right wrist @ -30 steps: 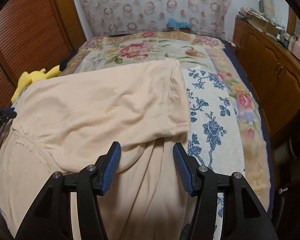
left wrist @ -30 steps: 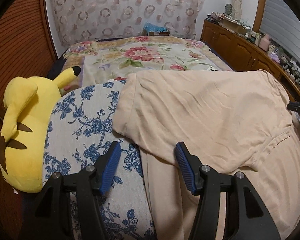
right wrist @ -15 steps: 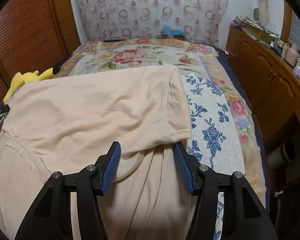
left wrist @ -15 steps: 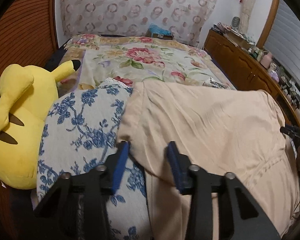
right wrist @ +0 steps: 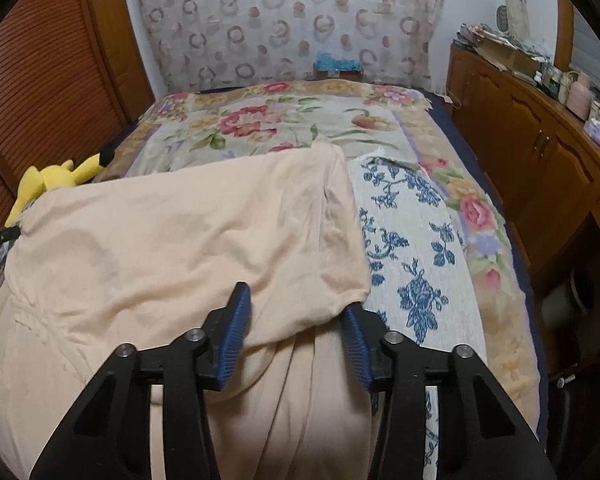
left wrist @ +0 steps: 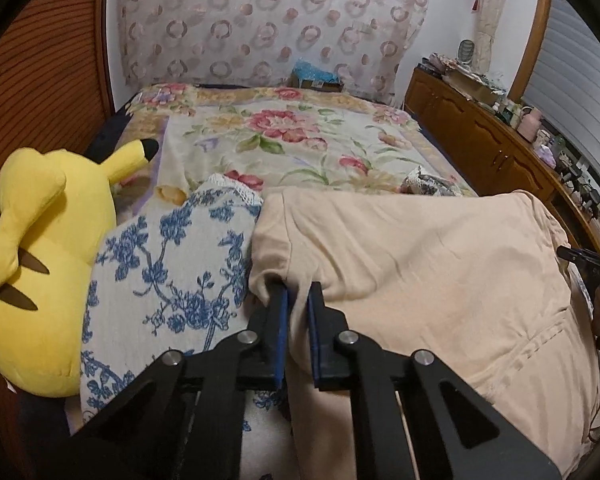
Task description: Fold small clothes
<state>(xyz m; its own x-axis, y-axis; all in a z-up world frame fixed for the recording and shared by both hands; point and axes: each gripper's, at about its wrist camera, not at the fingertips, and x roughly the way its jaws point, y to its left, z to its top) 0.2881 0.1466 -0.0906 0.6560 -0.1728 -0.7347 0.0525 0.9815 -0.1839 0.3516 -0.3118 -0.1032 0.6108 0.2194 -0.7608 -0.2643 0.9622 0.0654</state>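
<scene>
A peach T-shirt (left wrist: 420, 256) lies spread on the bed, its upper half folded over the lower. My left gripper (left wrist: 298, 300) is shut on the folded edge at the shirt's left corner. In the right wrist view the same shirt (right wrist: 172, 240) fills the middle. My right gripper (right wrist: 296, 320) is open, its blue pads on either side of the folded edge at the shirt's right corner (right wrist: 340, 300). The right gripper shows at the far right of the left wrist view (left wrist: 588, 260).
A blue-flowered white cloth (left wrist: 160, 280) lies under the shirt on a floral bedspread (left wrist: 292, 136). A yellow plush toy (left wrist: 40, 260) sits at the bed's left edge. A wooden cabinet (right wrist: 540, 152) with clutter runs along the right. A louvred wooden door (right wrist: 40, 80) stands at left.
My left gripper moved forward and closed on the shirt's folded left edge. My right gripper moved forward until the right edge lay between its open pads.
</scene>
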